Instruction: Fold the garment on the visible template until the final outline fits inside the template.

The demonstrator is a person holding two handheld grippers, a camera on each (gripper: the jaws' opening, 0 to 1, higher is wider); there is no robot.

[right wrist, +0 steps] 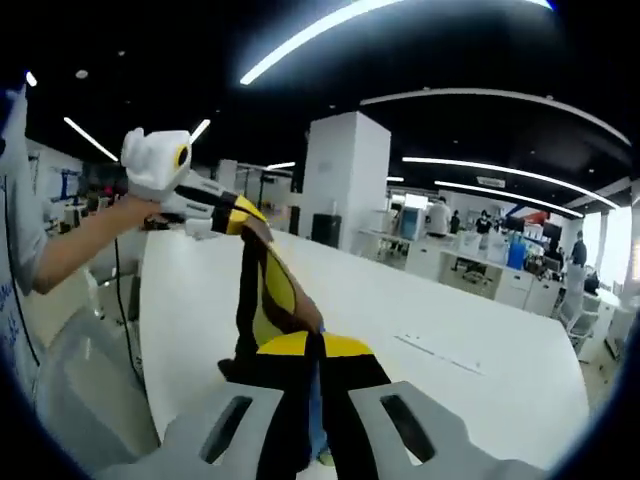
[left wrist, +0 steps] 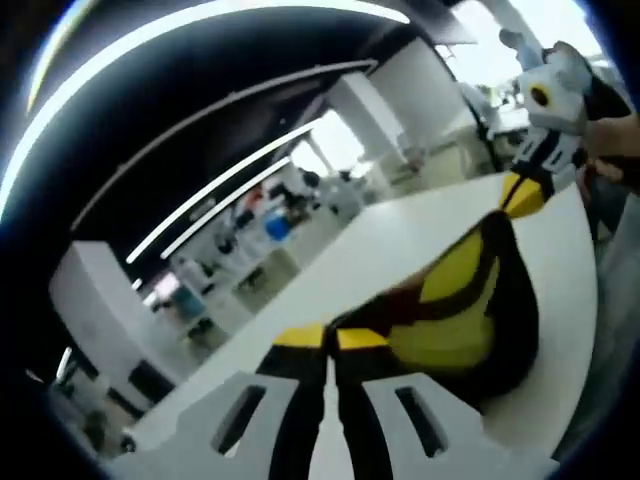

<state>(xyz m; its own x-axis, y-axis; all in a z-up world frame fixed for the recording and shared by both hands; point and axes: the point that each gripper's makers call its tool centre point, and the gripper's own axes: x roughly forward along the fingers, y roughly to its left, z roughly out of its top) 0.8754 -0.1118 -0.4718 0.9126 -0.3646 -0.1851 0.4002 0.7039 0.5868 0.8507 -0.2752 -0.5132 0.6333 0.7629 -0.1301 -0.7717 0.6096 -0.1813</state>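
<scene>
In the left gripper view the left gripper (left wrist: pixel 327 340) rises from 6 o'clock with its yellow-tipped jaws pressed together on a fold of the garment (left wrist: pixel 470 300). The garment is black cloth with broad yellow panels, and it stretches from these jaws up toward 1 o'clock, held taut above the white table (left wrist: pixel 400 235). At its far end, near 2 o'clock, the right gripper (left wrist: pixel 522 193) pinches the other edge, its jaws closed on the cloth, with a person's hand (left wrist: pixel 612 140) behind it.

In the right gripper view the right gripper (right wrist: pixel 316 346) stands at 6 o'clock, its jaws shut tight on the garment (right wrist: pixel 265 290), black and yellow here too and bunched into a narrow hanging band. The band runs up toward 10 o'clock to the left gripper (right wrist: pixel 240 216), whose jaws clamp its far end, carried by a person's bare forearm (right wrist: pixel 85 245) coming from 9 o'clock. The table (right wrist: pixel 450 340) spreads white beneath, and a thin line (right wrist: pixel 440 352) is marked on it at 4 o'clock. Beyond lie a white pillar (right wrist: pixel 345 180) and office desks (right wrist: pixel 480 270).
</scene>
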